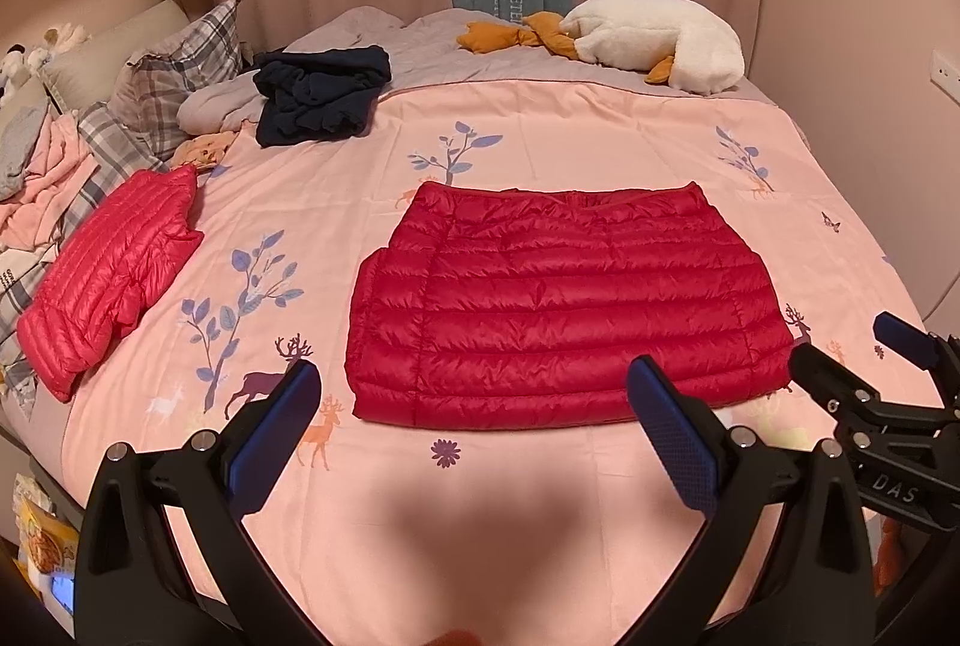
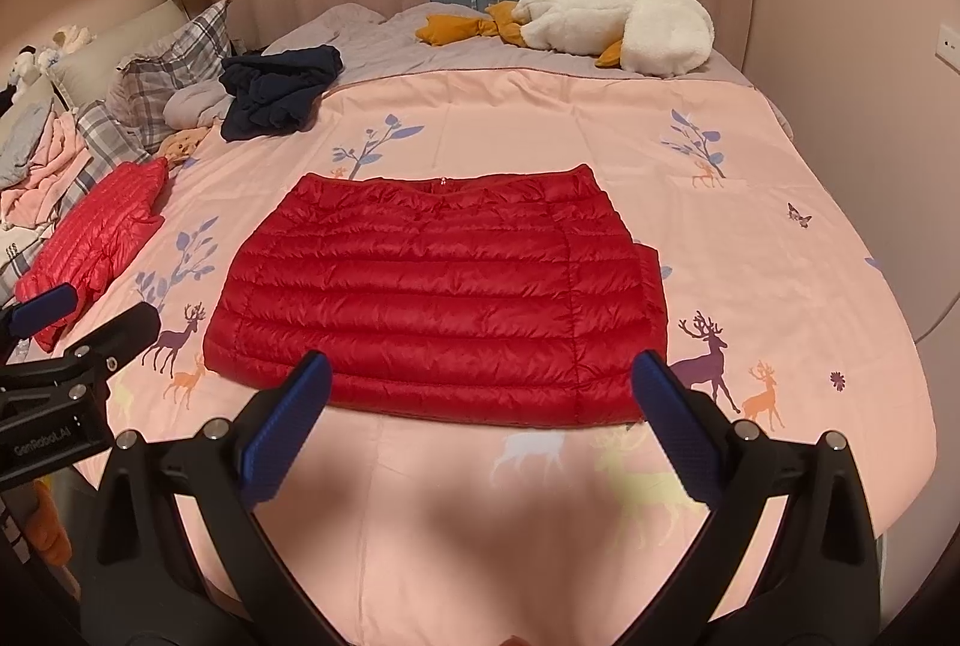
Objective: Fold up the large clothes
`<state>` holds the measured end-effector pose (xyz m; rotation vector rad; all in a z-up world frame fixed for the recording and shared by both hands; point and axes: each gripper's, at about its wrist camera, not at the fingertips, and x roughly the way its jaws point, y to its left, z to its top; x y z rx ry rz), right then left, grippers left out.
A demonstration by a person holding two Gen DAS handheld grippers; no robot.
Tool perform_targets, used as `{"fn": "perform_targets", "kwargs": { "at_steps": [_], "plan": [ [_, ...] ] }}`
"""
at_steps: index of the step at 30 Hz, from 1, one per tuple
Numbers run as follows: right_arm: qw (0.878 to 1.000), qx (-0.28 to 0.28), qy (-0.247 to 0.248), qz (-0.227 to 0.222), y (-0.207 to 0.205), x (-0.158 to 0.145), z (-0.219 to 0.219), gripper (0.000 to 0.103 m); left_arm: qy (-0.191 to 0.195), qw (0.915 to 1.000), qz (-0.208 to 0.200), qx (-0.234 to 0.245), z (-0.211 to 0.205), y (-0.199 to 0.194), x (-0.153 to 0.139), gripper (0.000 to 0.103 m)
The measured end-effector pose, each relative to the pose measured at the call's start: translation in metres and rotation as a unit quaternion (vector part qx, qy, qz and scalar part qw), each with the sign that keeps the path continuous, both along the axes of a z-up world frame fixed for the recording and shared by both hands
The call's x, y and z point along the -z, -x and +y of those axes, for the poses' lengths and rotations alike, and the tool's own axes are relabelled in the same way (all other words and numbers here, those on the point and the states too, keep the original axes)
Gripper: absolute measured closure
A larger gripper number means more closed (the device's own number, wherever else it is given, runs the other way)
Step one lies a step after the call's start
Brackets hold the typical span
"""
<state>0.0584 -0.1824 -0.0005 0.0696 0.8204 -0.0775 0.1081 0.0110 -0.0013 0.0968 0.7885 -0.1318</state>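
Observation:
A red quilted down jacket (image 1: 564,304) lies flat on the pink bedsheet (image 1: 480,496), folded into a wide rectangle with sleeves tucked in; it also shows in the right wrist view (image 2: 444,298). My left gripper (image 1: 474,388) is open and empty, just short of the jacket's near edge, toward its left corner. My right gripper (image 2: 480,376) is open and empty over the jacket's near edge; its fingers (image 1: 900,340) show at the right of the left wrist view. The left gripper's fingers (image 2: 66,310) show at the left of the right wrist view.
A second pinkish-red down jacket (image 1: 108,280) lies folded at the left. A dark navy garment (image 1: 318,93), plaid pillows (image 1: 174,69) and loose clothes sit at the far left. A white plush goose (image 1: 654,39) lies at the bed's far end before curtains.

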Motion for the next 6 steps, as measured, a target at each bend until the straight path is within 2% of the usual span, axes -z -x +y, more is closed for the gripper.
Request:
{"fn": "perform_targets", "kwargs": {
  "at_steps": [6],
  "plan": [
    [1.0,0.001,0.001,0.0,0.0013,-0.0007,0.0016,0.002,0.006,1.0,0.006,0.001,0.0034,-0.0015,0.0012,0.001]
  ]
}}
